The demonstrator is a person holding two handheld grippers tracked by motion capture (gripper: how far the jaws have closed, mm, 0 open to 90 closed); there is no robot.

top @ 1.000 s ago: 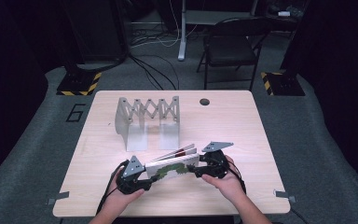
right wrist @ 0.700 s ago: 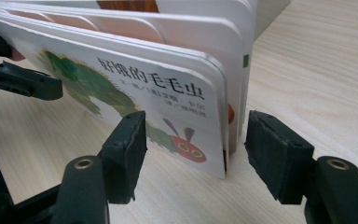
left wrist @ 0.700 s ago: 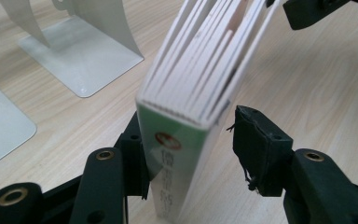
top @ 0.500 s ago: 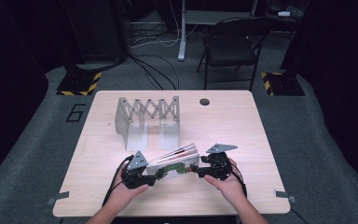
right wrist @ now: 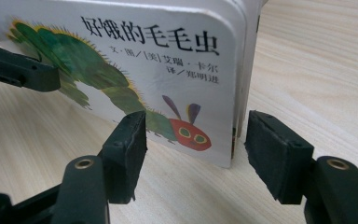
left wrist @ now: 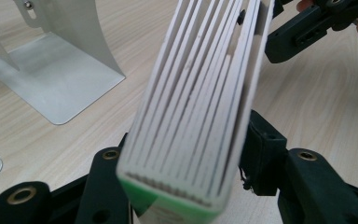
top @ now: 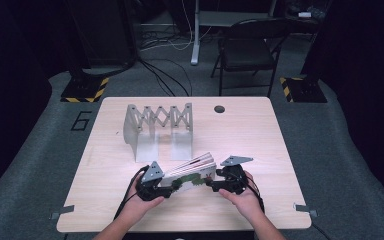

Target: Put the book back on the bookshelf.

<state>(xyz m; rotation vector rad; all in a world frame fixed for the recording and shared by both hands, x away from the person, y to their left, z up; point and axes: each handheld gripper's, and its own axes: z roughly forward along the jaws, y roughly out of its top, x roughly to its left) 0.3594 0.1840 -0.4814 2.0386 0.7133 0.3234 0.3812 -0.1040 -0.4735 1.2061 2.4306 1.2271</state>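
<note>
A white board book (top: 190, 172) with a green caterpillar on its cover (right wrist: 121, 56) is held between my two grippers near the table's front edge, its thick pages fanned (left wrist: 200, 93). My left gripper (top: 172, 186) grips the book's left end. Its jaws (left wrist: 186, 158) have just been closing and press on the page block. My right gripper (top: 207, 181) takes the right end, with its pads (right wrist: 193, 140) on either side of the corner by the caterpillar's red head, against the cover and the back. Each gripper's jaw shows in the other's view (left wrist: 307, 28) (right wrist: 18, 70).
A grey metal expanding rack (top: 157, 125) stands behind the book at the table's middle left, its base plate near the left gripper (left wrist: 60, 70). The wooden table (top: 260, 140) has a cable hole (top: 219, 108) at the back. A folding chair (top: 250, 50) stands beyond it.
</note>
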